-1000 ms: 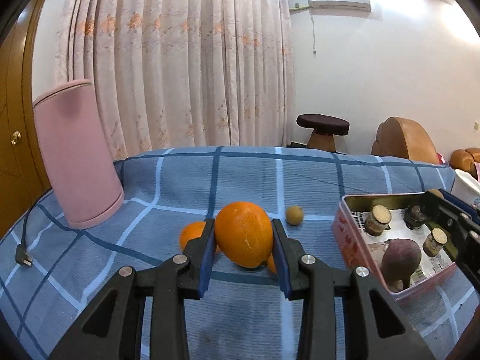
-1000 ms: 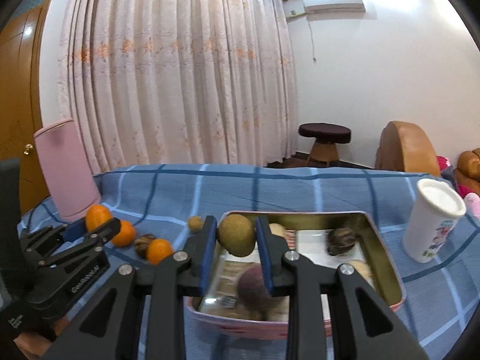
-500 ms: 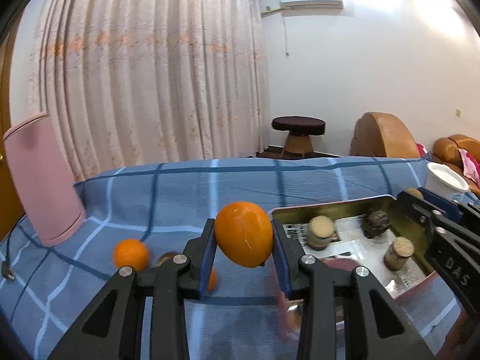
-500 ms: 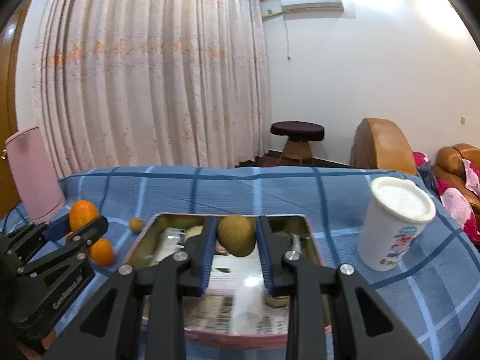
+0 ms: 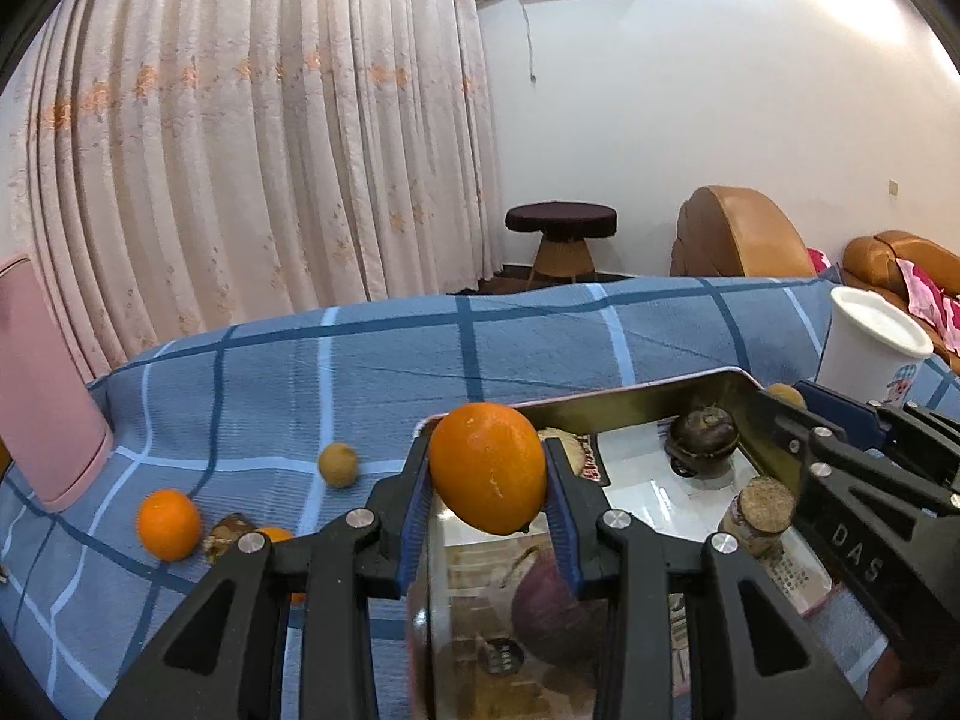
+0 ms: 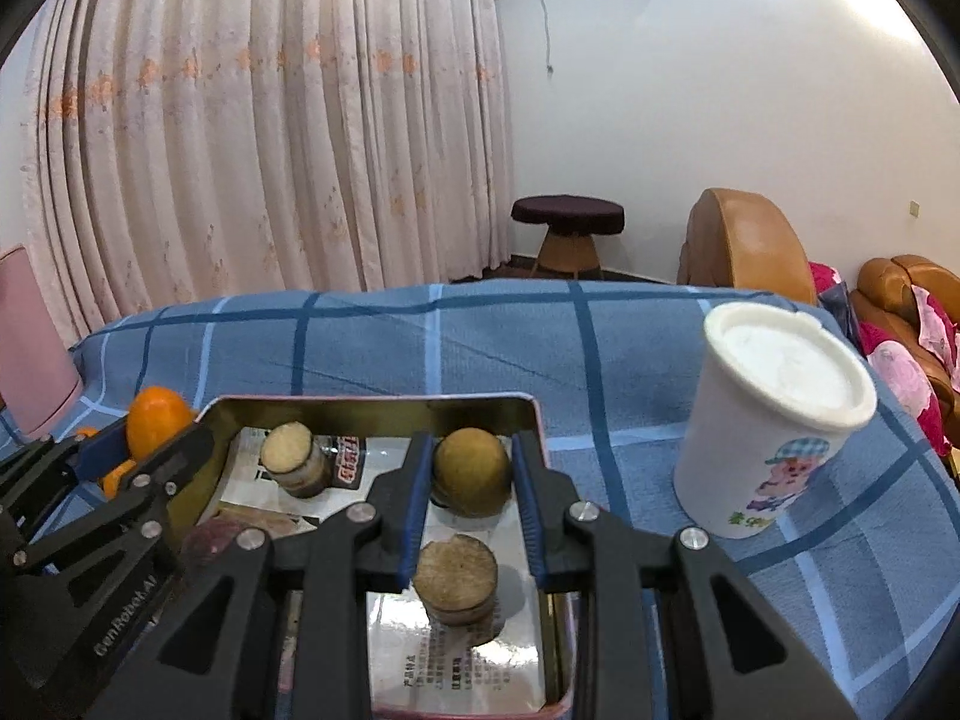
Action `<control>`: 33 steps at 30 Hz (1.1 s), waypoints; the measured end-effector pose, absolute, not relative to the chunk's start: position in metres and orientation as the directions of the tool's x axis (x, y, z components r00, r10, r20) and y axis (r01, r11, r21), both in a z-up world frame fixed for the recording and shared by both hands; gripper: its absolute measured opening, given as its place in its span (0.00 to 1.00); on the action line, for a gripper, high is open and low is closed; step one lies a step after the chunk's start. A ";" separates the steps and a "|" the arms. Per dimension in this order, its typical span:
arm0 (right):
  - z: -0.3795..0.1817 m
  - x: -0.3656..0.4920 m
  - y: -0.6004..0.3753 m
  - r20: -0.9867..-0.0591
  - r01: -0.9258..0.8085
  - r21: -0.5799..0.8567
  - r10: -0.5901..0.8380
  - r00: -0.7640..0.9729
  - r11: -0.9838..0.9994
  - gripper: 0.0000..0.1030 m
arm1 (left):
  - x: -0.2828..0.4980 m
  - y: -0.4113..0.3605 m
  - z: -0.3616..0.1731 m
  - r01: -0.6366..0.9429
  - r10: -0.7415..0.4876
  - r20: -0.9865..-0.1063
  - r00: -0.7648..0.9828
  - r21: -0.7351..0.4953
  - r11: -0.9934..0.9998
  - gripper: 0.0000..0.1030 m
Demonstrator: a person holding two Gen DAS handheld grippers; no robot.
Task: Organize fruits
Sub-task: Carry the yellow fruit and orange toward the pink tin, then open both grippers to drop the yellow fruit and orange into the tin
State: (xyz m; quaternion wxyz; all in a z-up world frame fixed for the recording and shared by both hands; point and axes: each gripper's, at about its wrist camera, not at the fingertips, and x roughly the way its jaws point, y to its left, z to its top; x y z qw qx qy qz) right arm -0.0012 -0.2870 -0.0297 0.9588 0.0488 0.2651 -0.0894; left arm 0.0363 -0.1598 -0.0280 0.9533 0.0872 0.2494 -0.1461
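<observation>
Left gripper (image 5: 487,495): jaws pinched on a large glossy orange (image 5: 487,468), carried clear of the cloth at the near-left corner of the shallow rectangular metal tin (image 5: 741,378), which is pink outside and lined with printed paper.

Right gripper (image 6: 471,483): jaws pressed on a small round tan-brown fruit (image 6: 472,471), held over the far-right part of the tin floor, just beyond a cork-topped stub (image 6: 456,577) lying below it.

Inside the tin are noted: a dark purple round fruit (image 5: 549,609), a dark brown knobbly fruit (image 5: 703,439), and a second cork-topped stub (image 6: 295,461). Left on the blue checked cloth (image 5: 372,372) are a small orange (image 5: 168,524), a pale tan fruit (image 5: 338,464), a brown scrap (image 5: 227,533) and a partly hidden orange piece behind the left gripper.

Step in hand, as judged: both fruits are to be set down in the tin.

- Each fruit is best lowered until it is close to the paper lining before the jaws are spread; round fruit dropped from height is expected to roll.
- A bare patch should be chosen, clear of the stubs and the purple fruit.
- The two grippers stand near each other over the tin; one should be released and withdrawn at a time.
- The white lidded paper cup (image 6: 774,420), just right of the tin, should be given room.
</observation>
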 end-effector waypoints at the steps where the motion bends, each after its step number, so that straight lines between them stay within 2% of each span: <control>1: -0.031 0.000 -0.286 -0.522 0.192 0.039 -0.144 0.841 0.981 0.29 | 0.038 -0.162 -0.029 0.324 -0.236 -0.505 0.830 0.092 0.942 0.36; 11: -0.037 0.011 -0.291 -0.566 0.161 0.077 -0.090 0.819 0.984 0.29 | 0.052 -0.174 -0.039 0.331 -0.211 -0.583 0.784 0.106 0.938 0.36; 17: -0.037 0.010 -0.290 -0.564 0.137 0.096 -0.059 0.824 0.986 0.32 | 0.050 -0.176 -0.041 0.341 -0.215 -0.593 0.776 0.108 0.934 0.38; 19: -0.036 0.008 -0.287 -0.553 0.136 0.081 -0.069 0.831 0.987 0.41 | 0.049 -0.176 -0.040 0.328 -0.201 -0.582 0.788 0.120 0.937 0.44; 22: -0.034 0.005 -0.287 -0.540 0.156 0.077 -0.091 0.837 0.985 0.44 | 0.049 -0.172 -0.038 0.292 -0.174 -0.572 0.801 0.120 0.949 0.59; 23: -0.034 0.004 -0.289 -0.537 0.162 0.091 -0.089 0.839 0.983 0.47 | 0.049 -0.169 -0.037 0.280 -0.169 -0.570 0.804 0.112 0.953 0.65; 26: -0.032 0.001 -0.295 -0.520 0.174 0.126 -0.084 0.850 0.977 0.60 | 0.048 -0.163 -0.034 0.273 -0.181 -0.554 0.813 0.087 0.958 0.68; 27: -0.031 0.000 -0.297 -0.513 0.175 0.134 -0.083 0.854 0.975 0.63 | 0.048 -0.162 -0.032 0.275 -0.185 -0.547 0.816 0.086 0.958 0.71; 29: -0.026 -0.005 -0.298 -0.478 0.170 0.155 -0.077 0.875 0.973 0.83 | 0.043 -0.163 -0.029 0.283 -0.190 -0.528 0.828 0.100 0.954 0.81; 31: -0.022 -0.010 -0.296 -0.443 0.181 0.147 -0.099 0.891 0.972 0.89 | 0.038 -0.163 -0.026 0.272 -0.176 -0.500 0.848 0.125 0.954 0.81; 33: -0.018 -0.014 -0.292 -0.417 0.193 0.121 -0.127 0.900 0.974 0.90 | 0.035 -0.162 -0.023 0.251 -0.153 -0.476 0.866 0.151 0.956 0.81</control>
